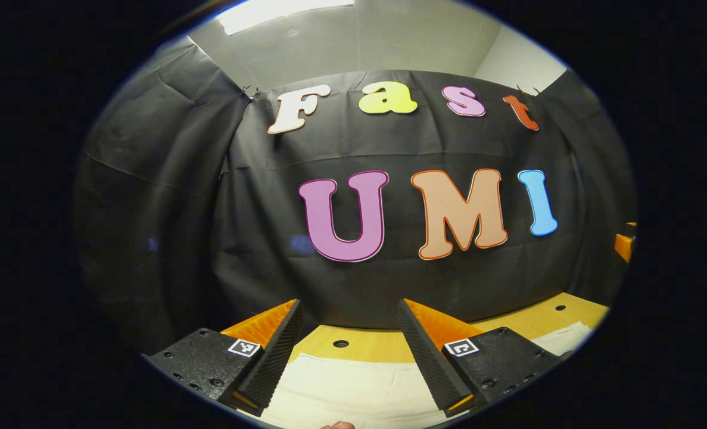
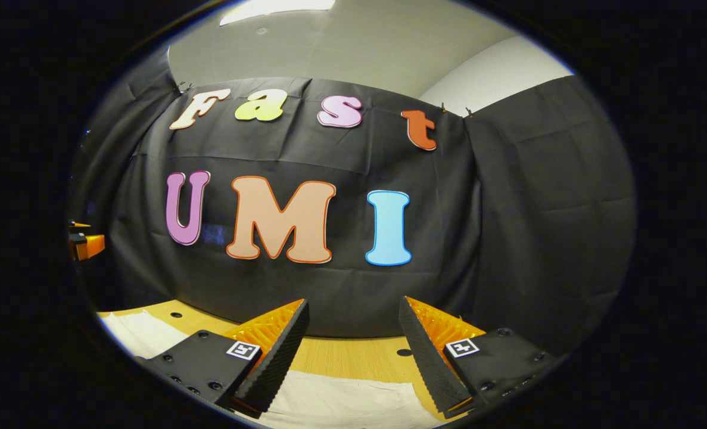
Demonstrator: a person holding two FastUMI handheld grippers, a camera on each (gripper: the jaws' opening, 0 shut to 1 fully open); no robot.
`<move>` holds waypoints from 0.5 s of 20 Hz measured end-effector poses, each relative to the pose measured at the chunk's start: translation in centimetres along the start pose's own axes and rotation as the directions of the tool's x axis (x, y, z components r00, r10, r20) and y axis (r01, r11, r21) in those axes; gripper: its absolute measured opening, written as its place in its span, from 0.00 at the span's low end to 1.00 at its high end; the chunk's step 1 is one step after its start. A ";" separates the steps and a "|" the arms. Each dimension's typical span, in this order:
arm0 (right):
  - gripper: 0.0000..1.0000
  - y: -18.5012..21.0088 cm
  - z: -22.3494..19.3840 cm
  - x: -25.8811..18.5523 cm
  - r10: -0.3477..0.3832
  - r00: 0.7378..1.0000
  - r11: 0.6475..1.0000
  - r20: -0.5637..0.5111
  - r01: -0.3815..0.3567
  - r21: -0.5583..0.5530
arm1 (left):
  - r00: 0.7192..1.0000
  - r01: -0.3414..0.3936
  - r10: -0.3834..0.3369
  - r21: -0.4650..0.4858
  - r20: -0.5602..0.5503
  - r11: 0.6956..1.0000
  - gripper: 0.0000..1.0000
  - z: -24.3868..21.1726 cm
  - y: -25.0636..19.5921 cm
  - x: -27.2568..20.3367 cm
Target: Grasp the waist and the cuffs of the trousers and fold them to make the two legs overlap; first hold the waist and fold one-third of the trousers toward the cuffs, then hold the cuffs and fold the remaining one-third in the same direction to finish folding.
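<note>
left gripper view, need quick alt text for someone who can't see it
The left tool is open, its two fingers spread above pale trousers lying flat on a wooden table. A black cloth wall rises behind the table, and part of the other tool shows at the right edge.

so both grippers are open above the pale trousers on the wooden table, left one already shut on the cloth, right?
Not shut: the left gripper view shows the left gripper with fingers apart, gripping nothing, over the pale fabric trousers. The right gripper is open too, above the wooden table.
</note>
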State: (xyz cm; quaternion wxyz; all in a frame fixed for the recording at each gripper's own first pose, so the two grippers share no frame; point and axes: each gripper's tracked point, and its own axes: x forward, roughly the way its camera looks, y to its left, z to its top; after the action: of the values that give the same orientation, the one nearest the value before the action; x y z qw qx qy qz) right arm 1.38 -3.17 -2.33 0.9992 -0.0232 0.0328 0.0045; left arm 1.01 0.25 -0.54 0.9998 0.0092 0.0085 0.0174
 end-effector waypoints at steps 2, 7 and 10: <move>0.97 -1.1 -0.6 -0.3 0.004 1.000 0.998 -0.008 -0.004 -0.064 | 1.000 -0.003 0.003 0.006 0.000 1.000 0.95 -0.1 0.2 -0.1; 0.98 -4.0 -4.6 -2.0 0.020 0.996 0.963 -0.091 -0.044 -0.265 | 1.000 -0.010 0.010 0.009 -0.004 1.000 0.95 -0.3 0.4 0.0; 0.97 -5.0 -7.7 -3.1 0.045 0.986 0.924 -0.159 -0.102 -0.370 | 1.000 -0.013 0.013 0.003 -0.019 1.000 0.95 -0.6 0.3 0.0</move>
State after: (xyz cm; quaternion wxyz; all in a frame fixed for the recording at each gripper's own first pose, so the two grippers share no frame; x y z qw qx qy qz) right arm -2.18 -8.55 -9.53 0.9700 -0.2135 0.1060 0.0466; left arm 0.99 0.59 -1.15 0.9995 0.0105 0.0179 0.0240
